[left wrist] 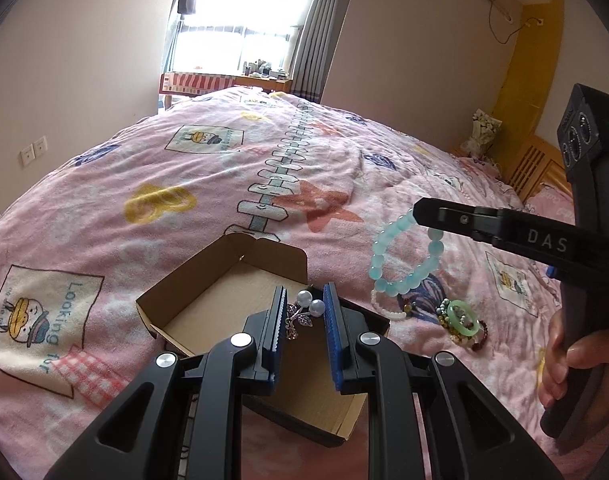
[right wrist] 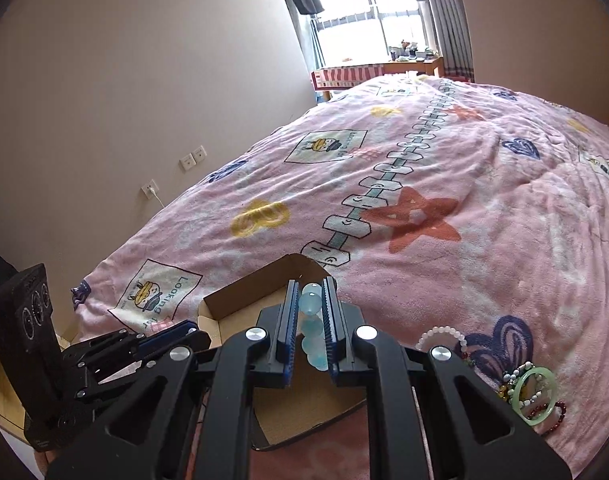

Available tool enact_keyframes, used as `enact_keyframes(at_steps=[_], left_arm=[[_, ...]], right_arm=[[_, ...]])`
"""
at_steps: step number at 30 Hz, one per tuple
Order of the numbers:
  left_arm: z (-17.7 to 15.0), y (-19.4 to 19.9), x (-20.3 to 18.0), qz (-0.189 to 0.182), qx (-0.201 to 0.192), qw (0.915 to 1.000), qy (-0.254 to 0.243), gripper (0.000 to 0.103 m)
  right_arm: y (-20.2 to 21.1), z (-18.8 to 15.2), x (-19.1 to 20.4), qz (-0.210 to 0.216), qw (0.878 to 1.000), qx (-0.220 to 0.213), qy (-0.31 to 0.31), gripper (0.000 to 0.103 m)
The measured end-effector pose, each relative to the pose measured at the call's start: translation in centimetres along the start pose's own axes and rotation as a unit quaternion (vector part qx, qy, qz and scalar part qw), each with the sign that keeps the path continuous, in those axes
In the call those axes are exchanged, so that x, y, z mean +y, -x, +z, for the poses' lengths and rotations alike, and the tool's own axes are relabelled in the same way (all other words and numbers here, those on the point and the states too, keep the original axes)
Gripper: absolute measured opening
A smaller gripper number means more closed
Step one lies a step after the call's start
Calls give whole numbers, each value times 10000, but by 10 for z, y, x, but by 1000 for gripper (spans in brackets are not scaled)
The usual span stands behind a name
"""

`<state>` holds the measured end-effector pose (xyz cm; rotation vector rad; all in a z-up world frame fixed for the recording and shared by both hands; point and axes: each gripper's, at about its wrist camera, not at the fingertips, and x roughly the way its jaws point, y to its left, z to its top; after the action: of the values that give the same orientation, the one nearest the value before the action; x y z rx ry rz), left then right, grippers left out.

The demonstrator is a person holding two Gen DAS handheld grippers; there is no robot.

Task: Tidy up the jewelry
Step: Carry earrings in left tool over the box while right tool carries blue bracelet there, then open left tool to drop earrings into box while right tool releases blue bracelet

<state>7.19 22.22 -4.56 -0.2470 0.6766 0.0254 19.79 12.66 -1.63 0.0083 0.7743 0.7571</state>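
A bed (left wrist: 152, 168) with a pink patterned blanket carries an open cardboard box (left wrist: 208, 300). The left gripper (left wrist: 303, 308) hangs over the box, jaws narrow around a pearl brooch (left wrist: 304, 312); whether the pads press on it cannot be told. The right gripper (right wrist: 310, 312) has its jaws closed on a blue bead bracelet (left wrist: 408, 256), which hangs in the air beside the box. A white bead bracelet (left wrist: 386, 308) and a green bangle (left wrist: 462, 318) among mixed beads lie on the blanket, near the box.
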Motion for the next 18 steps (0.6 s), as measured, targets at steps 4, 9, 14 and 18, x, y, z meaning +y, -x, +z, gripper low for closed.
enact_keyframes(at_steps=[4,9,14,18], left_arm=[[0,-4,1,-159,126,9998,54,20],[-1,-8,5,-237,260,9990,259,20],[0,-8,8,-256,306,9986,348,21],[1,-10,8,-275,384,9980,421,55]], right_arm=[[-8,4,1,-2,10000,53,-20,13],[-7,5,-3,124,9998,-3,-154,15],[1,7,-7,114,9997,-74,-218,33],[12,3,-11,-70,9997,-102,-189,73]])
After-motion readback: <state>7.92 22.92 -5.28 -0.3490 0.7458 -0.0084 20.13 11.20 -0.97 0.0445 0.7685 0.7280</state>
